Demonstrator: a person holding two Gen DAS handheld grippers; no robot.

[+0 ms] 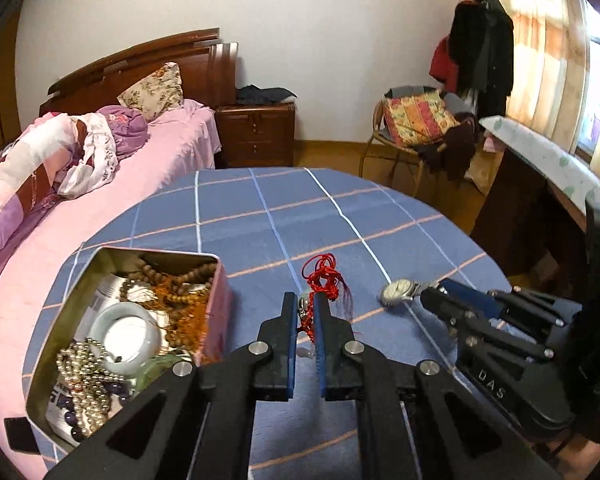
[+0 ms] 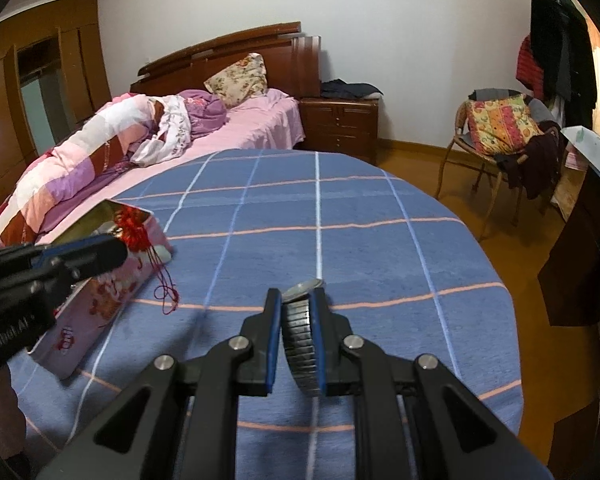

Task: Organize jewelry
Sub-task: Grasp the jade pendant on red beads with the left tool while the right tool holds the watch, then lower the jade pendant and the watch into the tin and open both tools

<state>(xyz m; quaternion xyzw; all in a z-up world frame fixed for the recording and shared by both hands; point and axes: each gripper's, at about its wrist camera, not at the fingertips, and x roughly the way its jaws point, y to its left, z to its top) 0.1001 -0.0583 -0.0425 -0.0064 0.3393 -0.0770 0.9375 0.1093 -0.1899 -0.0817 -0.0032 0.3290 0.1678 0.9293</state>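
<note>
My left gripper (image 1: 305,300) is shut on a red cord charm (image 1: 322,280) with a tassel, held just right of the open pink tin (image 1: 216,304). The tin holds wooden beads (image 1: 176,280), a pale bangle (image 1: 126,334) and a pearl strand (image 1: 86,380). In the right wrist view the charm (image 2: 134,232) hangs by the tin's (image 2: 100,304) near corner, with the left gripper (image 2: 118,254) beside it. My right gripper (image 2: 296,300) is shut on the metal band of a silver wristwatch (image 2: 300,324), just above the cloth. The watch (image 1: 398,291) and right gripper (image 1: 434,294) also show in the left view.
The round table has a blue checked cloth (image 2: 340,216). A bed with pink bedding (image 2: 240,128) lies behind on the left, a nightstand (image 2: 340,124) at the back, a chair with a cushion (image 2: 500,128) at right, and a dark desk (image 2: 580,248) at far right.
</note>
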